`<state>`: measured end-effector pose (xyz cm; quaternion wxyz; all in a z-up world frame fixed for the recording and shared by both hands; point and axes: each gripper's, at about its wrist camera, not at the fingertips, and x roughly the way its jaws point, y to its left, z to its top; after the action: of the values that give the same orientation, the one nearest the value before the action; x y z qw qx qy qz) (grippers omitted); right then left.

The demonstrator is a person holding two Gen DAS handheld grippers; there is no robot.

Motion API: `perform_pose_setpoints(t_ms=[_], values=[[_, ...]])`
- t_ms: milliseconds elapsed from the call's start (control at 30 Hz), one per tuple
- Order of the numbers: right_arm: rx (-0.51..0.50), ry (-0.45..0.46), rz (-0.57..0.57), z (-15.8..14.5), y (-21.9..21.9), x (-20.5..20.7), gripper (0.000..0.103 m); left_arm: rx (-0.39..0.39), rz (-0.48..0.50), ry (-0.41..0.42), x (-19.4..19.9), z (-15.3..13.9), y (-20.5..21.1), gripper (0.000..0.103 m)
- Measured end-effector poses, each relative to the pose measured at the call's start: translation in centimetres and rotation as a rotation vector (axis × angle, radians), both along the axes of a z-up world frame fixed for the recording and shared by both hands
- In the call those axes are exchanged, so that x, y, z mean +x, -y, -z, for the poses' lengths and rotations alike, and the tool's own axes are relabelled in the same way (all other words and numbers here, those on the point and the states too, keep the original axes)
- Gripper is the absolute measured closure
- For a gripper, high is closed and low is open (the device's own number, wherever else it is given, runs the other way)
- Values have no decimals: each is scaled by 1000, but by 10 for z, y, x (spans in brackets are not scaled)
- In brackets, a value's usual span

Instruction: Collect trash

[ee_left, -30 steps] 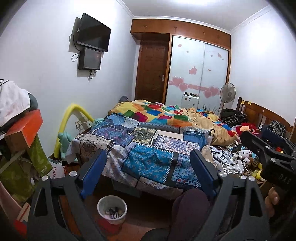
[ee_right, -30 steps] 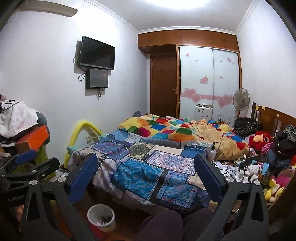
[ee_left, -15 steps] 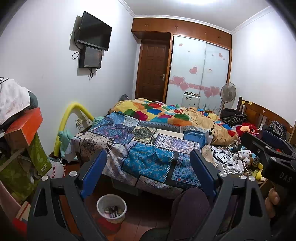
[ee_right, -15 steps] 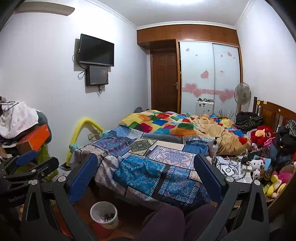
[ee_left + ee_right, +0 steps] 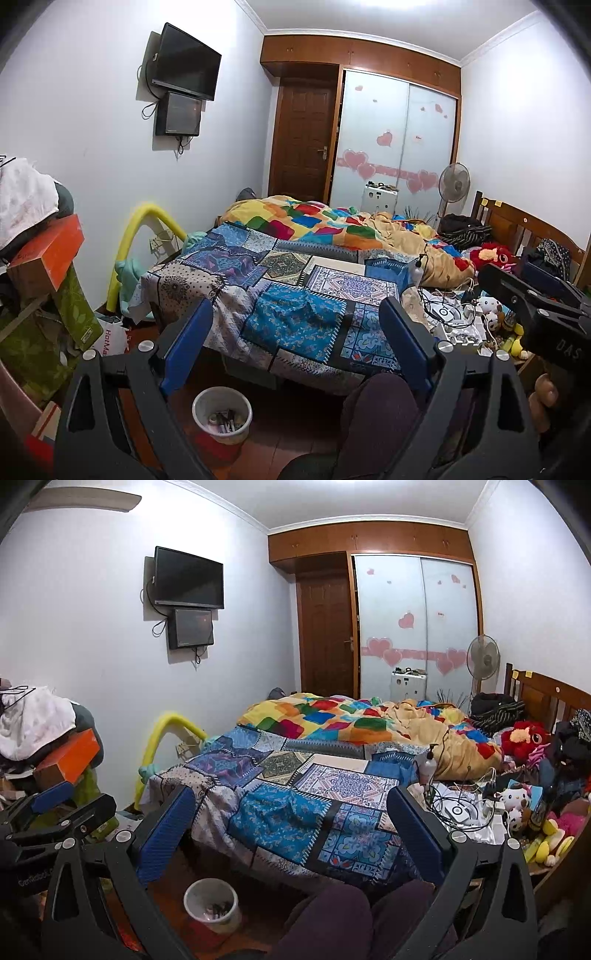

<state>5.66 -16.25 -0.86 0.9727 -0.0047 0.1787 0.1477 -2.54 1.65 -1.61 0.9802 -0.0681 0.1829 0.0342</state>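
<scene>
Both your tongs, left tongs [image 5: 295, 345] and right tongs [image 5: 291, 830], are wide and hold nothing; the near bin [image 5: 221, 415] has some trash inside.

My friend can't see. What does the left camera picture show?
The open left gripper points at a bed with a patchwork blanket. A white bin with some trash sits on the floor below. A TV hangs on the wall.

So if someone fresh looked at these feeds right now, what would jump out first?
Probably the bed filling the middle of the room, with its blue patchwork spread and a bright multicoloured quilt bunched at the far end. Next, the white bin on the floor at its foot, between the open left gripper and open right gripper, both empty.
</scene>
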Motion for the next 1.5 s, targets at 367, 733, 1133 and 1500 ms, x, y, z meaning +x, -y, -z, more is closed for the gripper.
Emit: perform_pose_setpoints(t_ms=[367,733,1133,1500], values=[[1,-6,-1,0,0,-1,0,18,-4,18,-5,-1,-2,2],[1,-7,-1,0,0,-1,0,22,-8,18,-6,-1,-5,2],[2,-7,-2,0,1,-1,0,24,4,30,-9,-4,-7,2],[3,-7,1,-1,0,-1,0,24,10,33,-11,-4,-6,2]])
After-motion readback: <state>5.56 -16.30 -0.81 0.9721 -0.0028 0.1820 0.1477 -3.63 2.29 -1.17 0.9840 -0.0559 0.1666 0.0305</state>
